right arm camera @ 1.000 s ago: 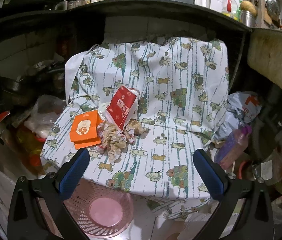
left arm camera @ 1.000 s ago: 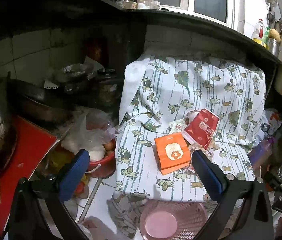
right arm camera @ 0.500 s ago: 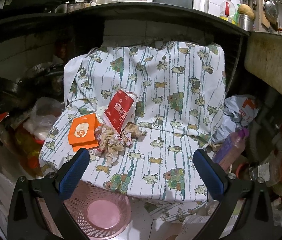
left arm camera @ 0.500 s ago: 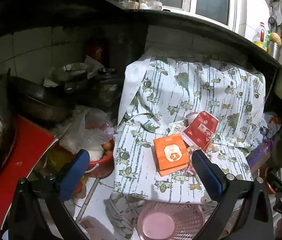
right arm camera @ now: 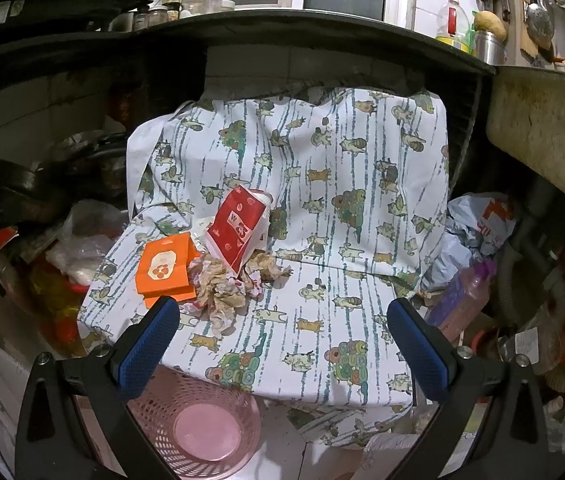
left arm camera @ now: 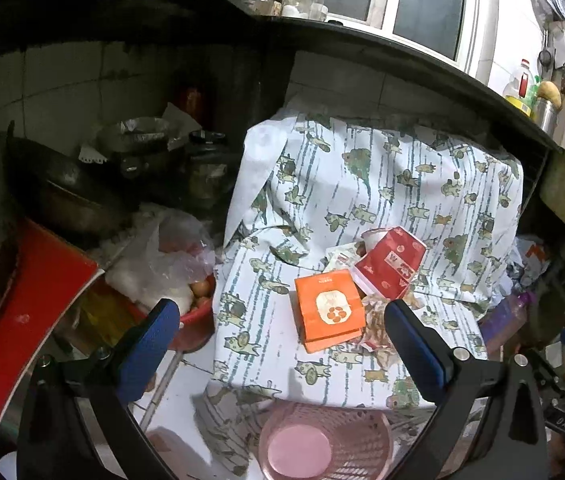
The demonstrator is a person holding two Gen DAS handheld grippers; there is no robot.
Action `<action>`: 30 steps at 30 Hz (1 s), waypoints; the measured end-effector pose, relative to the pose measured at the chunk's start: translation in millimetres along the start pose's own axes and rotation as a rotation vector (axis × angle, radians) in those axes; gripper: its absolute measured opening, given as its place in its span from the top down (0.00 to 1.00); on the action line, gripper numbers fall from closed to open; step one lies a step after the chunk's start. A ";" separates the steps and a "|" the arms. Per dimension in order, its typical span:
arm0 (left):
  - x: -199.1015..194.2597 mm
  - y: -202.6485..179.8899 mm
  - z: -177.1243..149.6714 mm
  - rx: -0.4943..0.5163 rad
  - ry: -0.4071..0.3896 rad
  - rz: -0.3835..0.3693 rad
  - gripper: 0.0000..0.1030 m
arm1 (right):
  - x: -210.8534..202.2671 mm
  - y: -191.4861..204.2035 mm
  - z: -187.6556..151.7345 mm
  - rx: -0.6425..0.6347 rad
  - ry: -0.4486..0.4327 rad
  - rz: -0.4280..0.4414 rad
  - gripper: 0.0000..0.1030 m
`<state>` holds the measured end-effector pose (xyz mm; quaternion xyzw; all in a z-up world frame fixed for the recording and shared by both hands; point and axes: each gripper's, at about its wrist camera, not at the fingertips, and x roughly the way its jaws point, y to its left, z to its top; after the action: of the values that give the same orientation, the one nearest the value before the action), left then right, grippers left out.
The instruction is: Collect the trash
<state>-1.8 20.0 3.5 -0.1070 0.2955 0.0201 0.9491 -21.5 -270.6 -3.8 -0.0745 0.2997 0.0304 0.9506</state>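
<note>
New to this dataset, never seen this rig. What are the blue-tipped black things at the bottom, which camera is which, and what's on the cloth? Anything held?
No robot arm here: a person holds a pair of tongs in each hand, each with a fisheye camera looking forward along its two fingers. One picture is from the left tongs, the other from the right tongs. Both are open and hold nothing.

On the patterned cloth lie the trash items: an orange box, a red carton leaning behind it, and crumpled paper beside them. A pink basket stands on the floor below the cloth's front edge; it looks empty.
</note>
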 end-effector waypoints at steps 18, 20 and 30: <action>-0.1 -1.2 -0.7 0.026 0.007 -0.014 0.00 | 1.8 -1.9 2.3 0.019 0.013 0.029 0.00; -0.2 -4.4 -2.2 0.036 0.011 -0.018 0.00 | 1.5 -1.6 1.8 0.018 0.010 0.021 0.00; 6.4 -10.5 -4.9 0.061 0.040 -0.002 0.00 | 1.0 4.1 -3.4 -0.015 -0.002 -0.017 0.00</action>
<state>1.8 8.6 -2.0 -0.0789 0.3150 0.0080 0.9458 -23.1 -267.1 -7.6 -0.0841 0.2979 0.0246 0.9506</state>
